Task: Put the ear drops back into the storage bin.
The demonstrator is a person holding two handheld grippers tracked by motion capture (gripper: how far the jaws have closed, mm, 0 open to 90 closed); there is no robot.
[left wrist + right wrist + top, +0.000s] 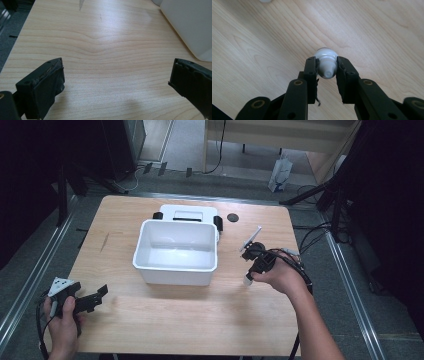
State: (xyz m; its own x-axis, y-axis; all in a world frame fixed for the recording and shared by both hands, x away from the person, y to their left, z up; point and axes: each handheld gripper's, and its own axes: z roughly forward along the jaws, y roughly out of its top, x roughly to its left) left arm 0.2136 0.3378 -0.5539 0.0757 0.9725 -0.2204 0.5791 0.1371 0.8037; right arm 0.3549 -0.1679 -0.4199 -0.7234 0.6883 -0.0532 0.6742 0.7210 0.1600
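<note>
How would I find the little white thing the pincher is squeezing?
Start at the big white tub in the middle of the wooden table, then look to its right. There the right hand-held gripper pinches a small white bottle. It is tiny and round beside that boxy tub.

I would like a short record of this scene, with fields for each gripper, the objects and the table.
left gripper: open, jaws wide apart above bare wood, holding nothing
right gripper: shut on small white bottle, pointing down at the table
white bin: open, mid table, looks empty
white lid: behind the bin, touching it
black disc: right of the lid
table: light wood
</note>
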